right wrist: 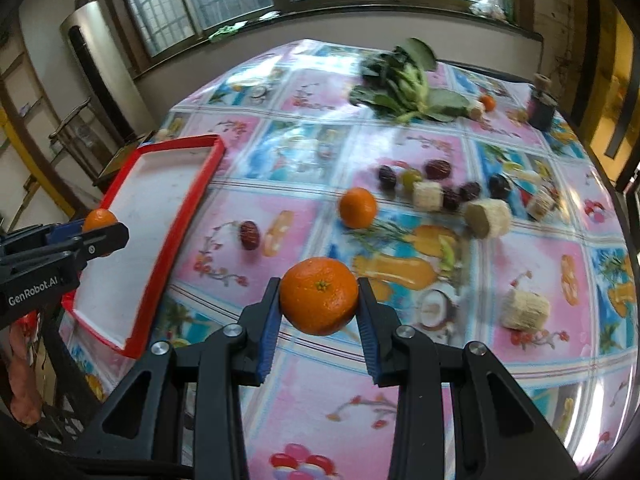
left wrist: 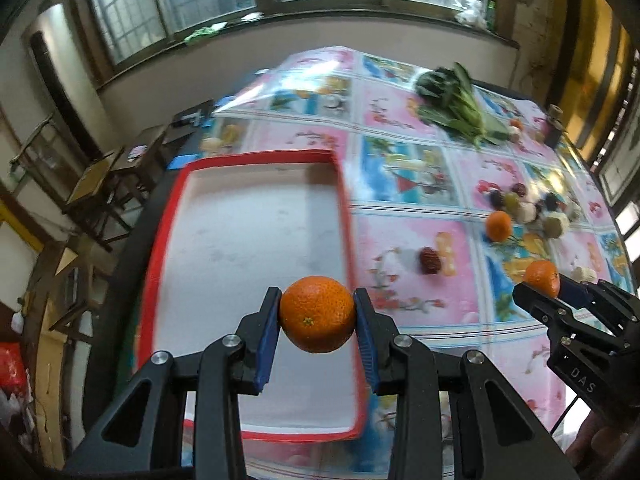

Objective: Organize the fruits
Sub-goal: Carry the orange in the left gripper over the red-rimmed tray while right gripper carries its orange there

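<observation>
My left gripper (left wrist: 317, 312) is shut on an orange tangerine (left wrist: 317, 314) and holds it above the near right part of the red-rimmed white tray (left wrist: 184, 184). My right gripper (right wrist: 319, 300) is shut on a second tangerine (right wrist: 319, 295) above the tablecloth, right of the tray (right wrist: 180, 216). Each gripper shows in the other view, the right (left wrist: 538, 290) and the left (right wrist: 102, 228). A third tangerine (right wrist: 358, 207) lies on the table, with dark red dates (right wrist: 250, 235) and a green grape (right wrist: 411, 178) nearby.
Cut corn cob pieces (right wrist: 488, 218) lie among the dates and one lies apart (right wrist: 524, 310). Leafy greens (right wrist: 404, 84) lie at the far side, with a small tangerine (right wrist: 487, 103) and a dark jar (right wrist: 541, 104). The table edge drops off left of the tray.
</observation>
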`<act>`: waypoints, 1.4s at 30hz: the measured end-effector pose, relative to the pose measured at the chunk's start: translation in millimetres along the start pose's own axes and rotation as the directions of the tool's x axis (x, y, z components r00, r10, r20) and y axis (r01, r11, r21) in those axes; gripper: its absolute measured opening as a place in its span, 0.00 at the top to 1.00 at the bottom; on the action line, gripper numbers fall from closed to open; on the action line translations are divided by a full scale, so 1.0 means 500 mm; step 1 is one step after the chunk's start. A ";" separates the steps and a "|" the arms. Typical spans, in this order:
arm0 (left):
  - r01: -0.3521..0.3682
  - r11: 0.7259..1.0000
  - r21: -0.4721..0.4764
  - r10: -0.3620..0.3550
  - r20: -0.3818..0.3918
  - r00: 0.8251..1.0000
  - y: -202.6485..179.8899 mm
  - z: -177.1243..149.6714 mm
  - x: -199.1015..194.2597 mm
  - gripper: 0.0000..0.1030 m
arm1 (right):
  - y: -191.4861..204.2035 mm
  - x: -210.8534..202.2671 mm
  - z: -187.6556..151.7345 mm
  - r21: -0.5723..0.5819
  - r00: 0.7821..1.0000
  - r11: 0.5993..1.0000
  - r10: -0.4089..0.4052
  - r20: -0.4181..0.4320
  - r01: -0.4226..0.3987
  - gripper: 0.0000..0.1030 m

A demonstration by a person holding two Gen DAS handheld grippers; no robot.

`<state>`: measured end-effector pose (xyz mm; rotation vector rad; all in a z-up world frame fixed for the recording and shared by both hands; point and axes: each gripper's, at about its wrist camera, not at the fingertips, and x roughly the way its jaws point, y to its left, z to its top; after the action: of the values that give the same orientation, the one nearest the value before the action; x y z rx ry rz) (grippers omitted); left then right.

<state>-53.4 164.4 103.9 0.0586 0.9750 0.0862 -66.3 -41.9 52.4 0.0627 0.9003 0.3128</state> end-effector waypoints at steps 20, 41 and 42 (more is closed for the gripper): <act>-0.143 0.983 -0.115 0.137 -0.056 0.989 0.166 -0.029 0.058 0.66 | 0.270 0.108 0.131 -0.221 0.992 0.967 0.120 -0.033 -0.124 0.63; -0.221 0.960 -0.172 0.214 -0.053 0.975 0.193 -0.022 0.070 0.66 | 0.329 0.152 0.160 -0.234 0.989 0.961 0.140 -0.050 -0.148 0.63; -0.218 0.961 -0.172 0.212 -0.055 0.976 0.192 -0.022 0.072 0.66 | 0.329 0.155 0.161 -0.232 0.988 0.961 0.143 -0.053 -0.152 0.63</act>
<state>-47.2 263.7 76.7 -0.0012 0.9915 0.3754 1.7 143.6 74.0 -0.0956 0.8898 0.5596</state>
